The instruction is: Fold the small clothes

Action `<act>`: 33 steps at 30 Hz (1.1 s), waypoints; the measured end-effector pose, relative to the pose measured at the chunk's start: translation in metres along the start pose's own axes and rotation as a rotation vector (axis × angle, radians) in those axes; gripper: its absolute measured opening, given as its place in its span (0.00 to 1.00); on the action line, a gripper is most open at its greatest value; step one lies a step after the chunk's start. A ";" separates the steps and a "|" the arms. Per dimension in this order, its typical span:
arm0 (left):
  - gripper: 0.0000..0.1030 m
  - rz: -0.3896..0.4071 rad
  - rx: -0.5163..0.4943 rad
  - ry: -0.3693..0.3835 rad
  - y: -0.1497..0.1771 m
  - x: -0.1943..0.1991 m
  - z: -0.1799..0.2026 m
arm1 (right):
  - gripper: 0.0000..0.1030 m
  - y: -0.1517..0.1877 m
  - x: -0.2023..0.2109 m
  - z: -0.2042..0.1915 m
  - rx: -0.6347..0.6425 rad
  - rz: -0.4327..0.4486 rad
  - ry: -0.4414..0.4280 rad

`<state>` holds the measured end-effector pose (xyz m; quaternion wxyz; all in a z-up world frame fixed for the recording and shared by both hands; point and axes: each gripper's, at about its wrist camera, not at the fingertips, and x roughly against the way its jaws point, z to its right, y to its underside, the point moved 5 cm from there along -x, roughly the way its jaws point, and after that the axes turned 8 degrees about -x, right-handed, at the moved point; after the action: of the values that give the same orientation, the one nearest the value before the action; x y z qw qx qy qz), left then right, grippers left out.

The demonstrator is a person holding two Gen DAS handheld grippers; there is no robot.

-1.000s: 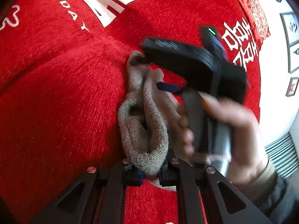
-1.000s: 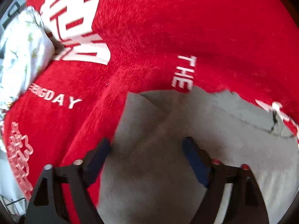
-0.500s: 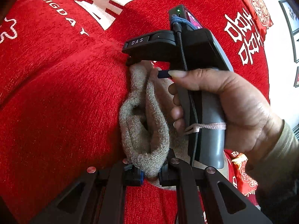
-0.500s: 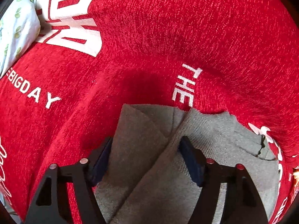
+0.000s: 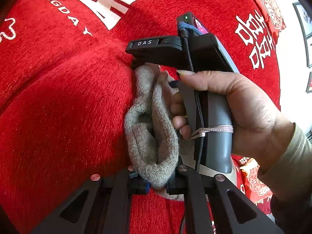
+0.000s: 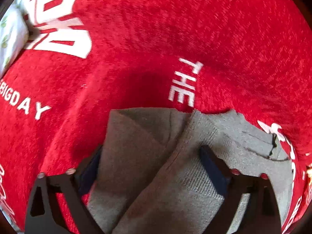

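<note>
A grey-beige knitted sock [image 5: 152,132] lies bunched on the red blanket [image 5: 58,117]. My left gripper [image 5: 156,184] is shut on its near end. In the left wrist view the right gripper body [image 5: 175,50], held in a hand, presses down at the sock's far end; its fingertips are hidden there. In the right wrist view my right gripper [image 6: 154,167] is open, its blue-padded fingers [image 6: 212,171] straddling the flat grey sock [image 6: 156,156], which shows a fold ridge running between them.
The red blanket [image 6: 214,29] carries white lettering. A pale floral pillow [image 6: 9,39] lies at the far left. A red embroidered cushion [image 5: 273,3] and a wall with framed pictures [image 5: 304,21] are on the right.
The right gripper has swung in over the sock's far end and come down onto it, jaws still open. My left gripper has kept its hold on the near end.
</note>
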<state>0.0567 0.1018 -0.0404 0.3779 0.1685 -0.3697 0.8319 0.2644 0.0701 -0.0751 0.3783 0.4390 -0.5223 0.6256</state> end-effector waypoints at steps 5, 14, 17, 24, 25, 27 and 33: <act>0.13 -0.013 0.003 0.014 -0.003 -0.001 0.000 | 0.99 -0.004 -0.004 -0.003 0.012 -0.003 0.005; 0.13 -0.019 0.012 0.054 -0.005 0.000 -0.002 | 0.70 0.003 0.013 -0.032 0.088 0.005 0.034; 0.13 -0.005 0.015 0.077 -0.004 0.002 -0.003 | 0.49 0.004 0.016 -0.036 0.105 0.012 0.065; 0.09 0.023 0.021 0.110 0.000 0.012 0.000 | 0.23 -0.004 0.027 -0.004 0.006 0.012 -0.064; 0.09 0.028 0.008 0.100 0.001 0.013 0.002 | 0.23 -0.004 0.030 -0.006 -0.007 0.011 -0.091; 0.09 0.041 -0.029 0.068 0.002 0.018 0.008 | 0.23 -0.009 0.028 0.004 -0.039 0.004 -0.140; 0.09 0.062 -0.138 -0.024 0.002 0.024 0.029 | 0.23 -0.008 0.035 0.027 -0.112 -0.021 -0.262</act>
<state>0.0396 0.0914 -0.0083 0.3581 0.1404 -0.4355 0.8139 0.2642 0.0457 -0.0373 0.3371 0.5006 -0.5968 0.5287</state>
